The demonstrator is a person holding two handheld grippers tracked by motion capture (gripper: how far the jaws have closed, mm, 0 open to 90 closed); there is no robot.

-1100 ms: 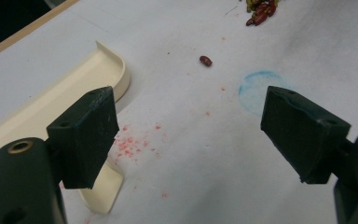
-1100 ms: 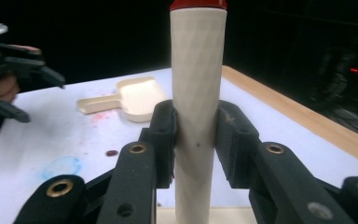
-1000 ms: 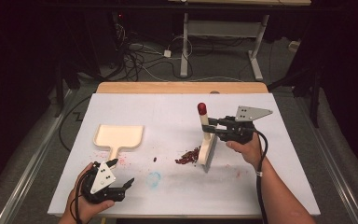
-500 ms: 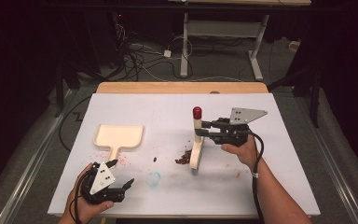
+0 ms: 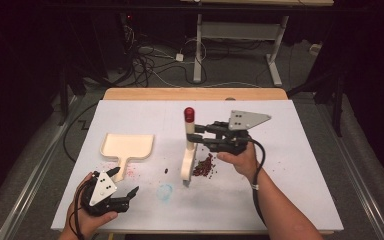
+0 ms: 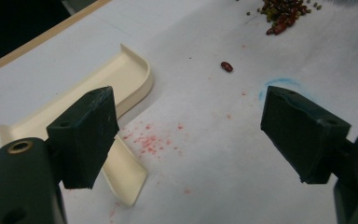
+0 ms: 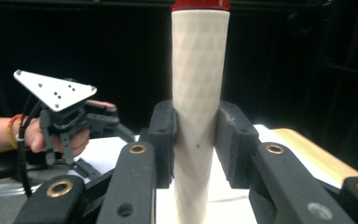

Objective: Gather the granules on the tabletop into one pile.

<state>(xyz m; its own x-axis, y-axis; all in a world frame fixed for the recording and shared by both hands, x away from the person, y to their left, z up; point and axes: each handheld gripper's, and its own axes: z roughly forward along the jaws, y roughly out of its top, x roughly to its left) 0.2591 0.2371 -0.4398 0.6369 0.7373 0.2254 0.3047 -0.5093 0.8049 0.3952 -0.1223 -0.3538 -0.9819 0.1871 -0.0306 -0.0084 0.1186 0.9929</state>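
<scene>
My right gripper (image 5: 197, 135) is shut on the cream handle of a brush (image 5: 189, 131) with a red cap, held upright. The brush's lower end (image 5: 185, 170) sits just left of a pile of dark red beans (image 5: 204, 166). In the right gripper view both pads (image 7: 163, 140) press the handle (image 7: 198, 88). My left gripper (image 5: 125, 181) rests low at the front left, jaws open and empty (image 6: 191, 135). A cream dustpan (image 5: 127, 146) lies just beyond it, its handle beside the left jaw (image 6: 126, 172). One stray bean (image 6: 226, 66) lies between the dustpan and the pile.
The work surface is a white board (image 5: 300, 165) with a wooden strip (image 5: 195, 94) along its far edge. A blue smudge (image 5: 165, 191) and pink specks (image 6: 151, 140) mark the board. Cables and table legs stand on the dark floor behind.
My right gripper carried the brush left and slightly up, from the pile's right side to its left side. The left gripper stayed where it was.
</scene>
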